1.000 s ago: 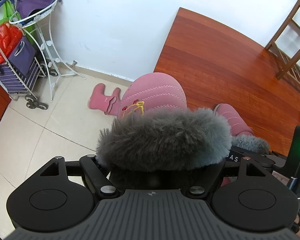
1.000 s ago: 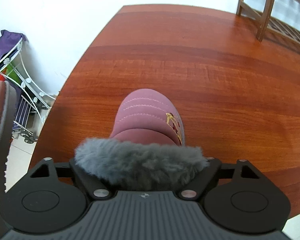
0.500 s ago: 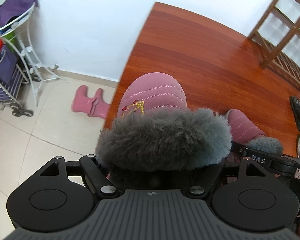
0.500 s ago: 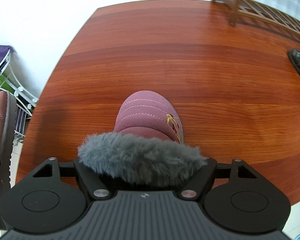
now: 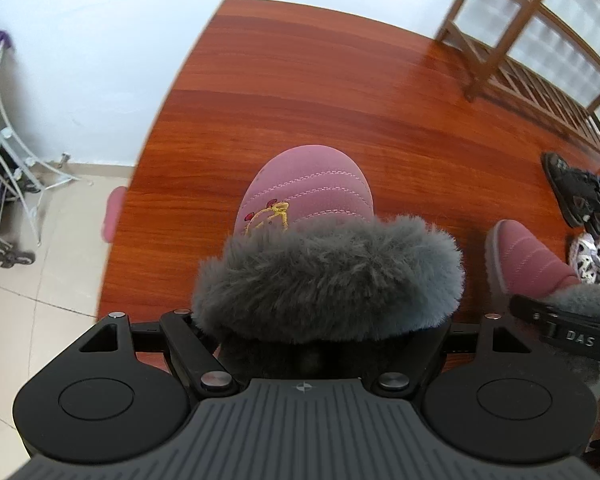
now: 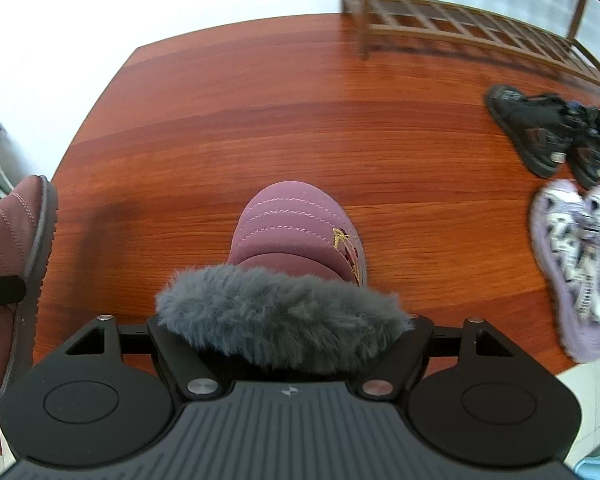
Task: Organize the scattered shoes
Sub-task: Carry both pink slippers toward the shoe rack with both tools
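While both of my grippers hang over the reddish wooden board point(image 5: 308, 92), each one carries a pink fur-trimmed boot. My left gripper point(image 5: 324, 332) is clamped on the grey fur collar of the left boot point(image 5: 312, 188); the jaws are closed in against the cuff, and the fingertips themselves are buried in the fur, so I cannot see them. That boot points away from me, toe forward, with gold and red embroidery on its side. My right gripper point(image 6: 284, 344) grips the right boot point(image 6: 292, 220) the same way, jaws pinched on its grey collar, toe pointing ahead over the board. Whether either sole touches the wood I cannot tell.

From my left camera, the right boot and a black part of the right gripper show at the right edge, just beside my left load. From my right camera, the left boot sits at the left edge, sole side toward me.

To the right on the board lie a pair of black sandals point(image 6: 528, 132) and, nearer me, lavender-and-white sneakers point(image 6: 572, 256), close together. A brown slatted shoe rack point(image 6: 460, 24) stands at the far right end of the board. Off the board's left edge, on the tiled floor point(image 5: 32, 280), a pink object point(image 5: 114, 216) peeks out, blurred, near a white wire stand point(image 5: 8, 140).
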The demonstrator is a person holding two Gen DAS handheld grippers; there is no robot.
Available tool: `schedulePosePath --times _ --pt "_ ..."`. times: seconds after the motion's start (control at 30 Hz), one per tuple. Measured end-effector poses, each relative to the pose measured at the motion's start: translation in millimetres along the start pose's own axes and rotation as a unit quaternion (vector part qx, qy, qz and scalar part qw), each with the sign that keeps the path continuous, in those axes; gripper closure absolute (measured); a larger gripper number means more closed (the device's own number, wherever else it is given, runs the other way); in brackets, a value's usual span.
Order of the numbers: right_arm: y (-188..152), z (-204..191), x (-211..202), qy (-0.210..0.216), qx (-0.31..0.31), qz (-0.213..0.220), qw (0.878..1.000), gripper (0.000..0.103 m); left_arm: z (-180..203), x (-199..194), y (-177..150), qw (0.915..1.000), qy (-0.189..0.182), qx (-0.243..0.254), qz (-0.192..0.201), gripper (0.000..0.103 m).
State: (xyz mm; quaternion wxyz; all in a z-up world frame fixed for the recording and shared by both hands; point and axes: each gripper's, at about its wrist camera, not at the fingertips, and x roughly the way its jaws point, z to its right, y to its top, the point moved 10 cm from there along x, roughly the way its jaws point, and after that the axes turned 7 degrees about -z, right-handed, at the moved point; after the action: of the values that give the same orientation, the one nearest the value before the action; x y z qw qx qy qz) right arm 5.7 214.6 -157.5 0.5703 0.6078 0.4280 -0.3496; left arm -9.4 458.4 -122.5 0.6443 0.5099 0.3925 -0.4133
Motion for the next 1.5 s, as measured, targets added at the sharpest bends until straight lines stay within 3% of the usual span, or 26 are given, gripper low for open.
schedulePosePath --times 0.23,0.73,1.1,1.33,1.5 --pt "3.3 75.7 -23.6 0.001 0.033 0.006 0.999 0.024 66.2 5.8 8.3 0.9997 -0.007 0.024 0.001 0.026" --pt "28.7 216.5 -82.7 0.008 0.027 0.048 0.998 0.024 213.7 43.6 44.6 0.9996 -0.007 0.013 0.022 0.026" --pt "20.6 288.4 -113.4 0.043 0.055 0.067 0.995 0.027 303.1 72.9 102.1 0.9982 0.011 0.045 0.037 0.026" --pt "24.0 317.4 -138.0 0.026 0.083 0.097 0.992 0.027 348.4 101.0 154.4 0.9971 0.012 0.063 0.041 0.026" --pt "24.3 349.3 -143.3 0.004 0.135 0.105 0.985 0.027 372.7 123.2 188.4 0.9959 0.016 0.077 0.044 0.026"
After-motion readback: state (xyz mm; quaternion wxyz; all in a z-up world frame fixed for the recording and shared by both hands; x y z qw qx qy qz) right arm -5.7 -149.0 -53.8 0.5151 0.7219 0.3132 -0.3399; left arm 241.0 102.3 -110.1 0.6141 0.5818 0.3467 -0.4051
